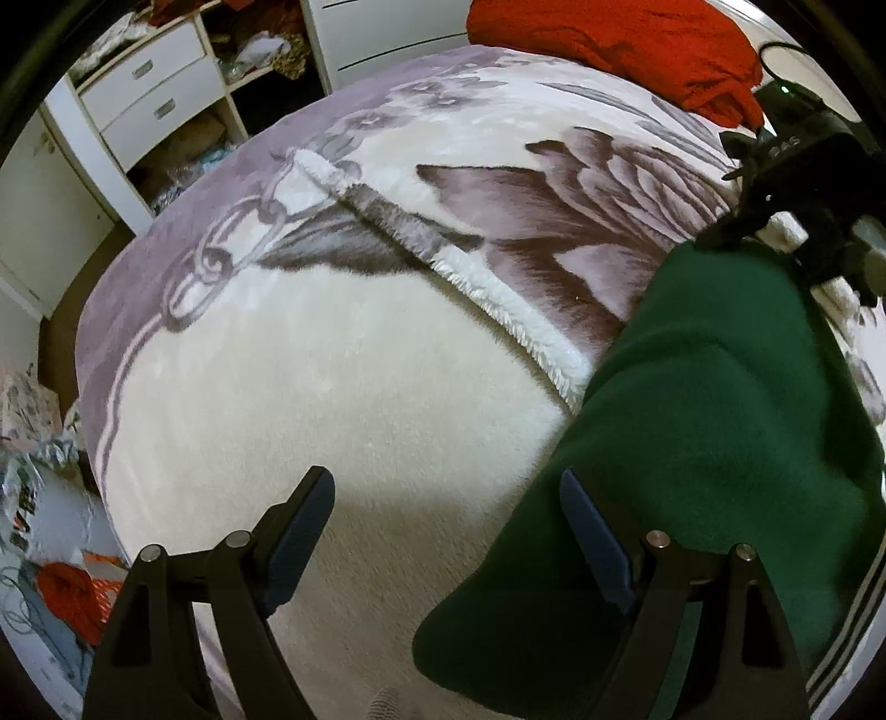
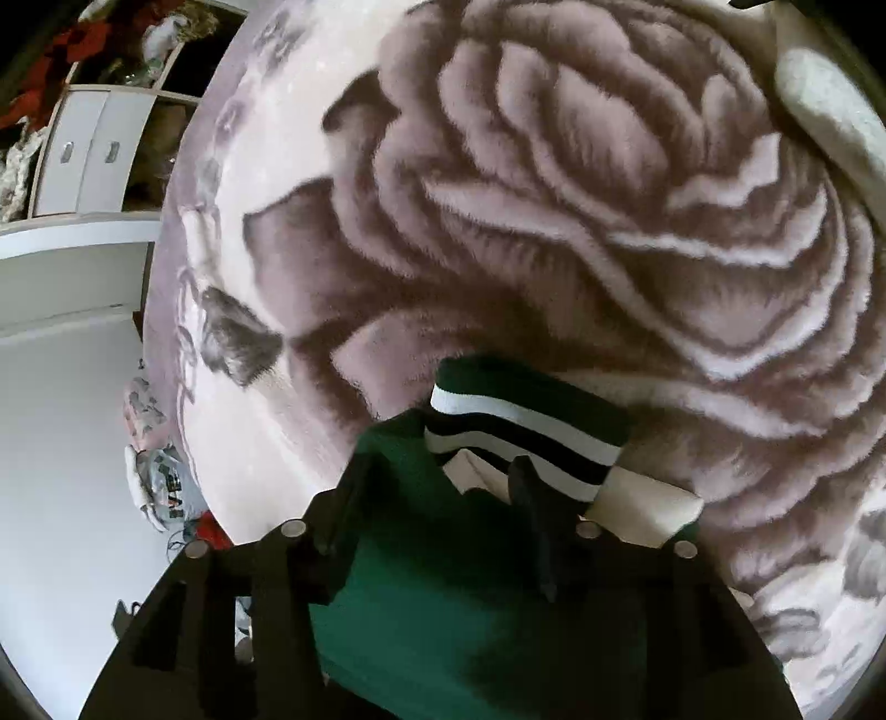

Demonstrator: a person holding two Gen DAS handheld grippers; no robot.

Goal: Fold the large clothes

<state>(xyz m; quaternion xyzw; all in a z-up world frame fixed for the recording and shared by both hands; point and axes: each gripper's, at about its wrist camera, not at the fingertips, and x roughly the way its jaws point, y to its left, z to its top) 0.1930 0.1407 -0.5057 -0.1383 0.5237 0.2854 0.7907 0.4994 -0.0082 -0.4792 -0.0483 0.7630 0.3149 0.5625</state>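
Note:
A dark green garment with white stripes at its edge lies on the right side of a bed covered by a plush rose-print blanket. My left gripper is open, its right finger over the garment's near corner, its left finger over bare blanket. My right gripper has its jaws set around the green fabric by the striped green, white and black cuff; whether they pinch it is unclear. The right gripper also shows in the left wrist view at the garment's far end.
A red garment lies at the bed's far edge. White drawers and open shelves stuffed with clothes stand beyond the bed on the left. Clutter and a red item lie on the floor at the lower left. A cream fabric sits top right.

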